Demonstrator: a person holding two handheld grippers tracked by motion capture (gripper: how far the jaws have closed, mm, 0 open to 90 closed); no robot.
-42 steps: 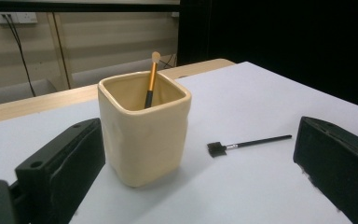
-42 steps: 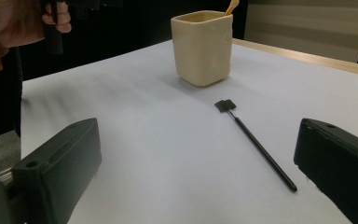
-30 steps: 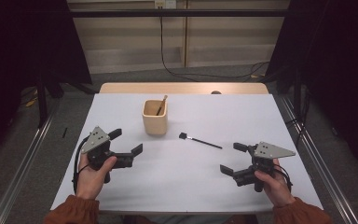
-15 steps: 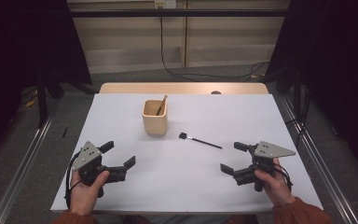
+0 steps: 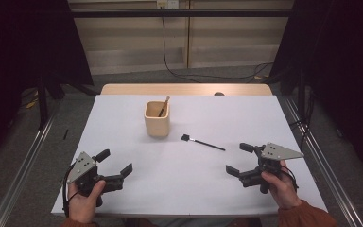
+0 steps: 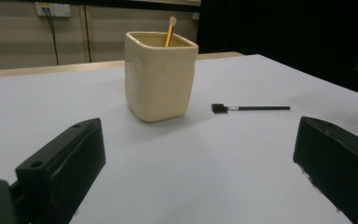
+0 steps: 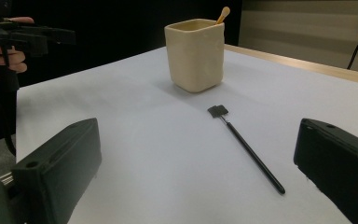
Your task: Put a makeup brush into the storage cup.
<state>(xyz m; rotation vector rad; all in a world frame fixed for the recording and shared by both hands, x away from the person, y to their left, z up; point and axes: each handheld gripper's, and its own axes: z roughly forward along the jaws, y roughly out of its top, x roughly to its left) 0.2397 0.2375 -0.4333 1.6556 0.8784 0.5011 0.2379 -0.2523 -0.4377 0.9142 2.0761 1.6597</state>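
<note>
Cream square cup (image 5: 157, 118) stands upright mid-counter (image 5: 123, 113), a wooden-handled stick (image 5: 163, 106) leaning inside. Just right of it lies a black brush (image 5: 203, 143). Left hand-held gripper (image 5: 115, 164) and right hand-held gripper (image 5: 240, 159) rest near the front edge, jaws spread, empty.

The stick (image 5: 163, 107) in the cream cup (image 5: 157, 119) is mostly sunk inside it, so you can't tell what its lower end looks like. Both forearms get chopped off at the bottom edge of the high view. The brush (image 5: 203, 142) bristles are too tiny to make out.
</note>
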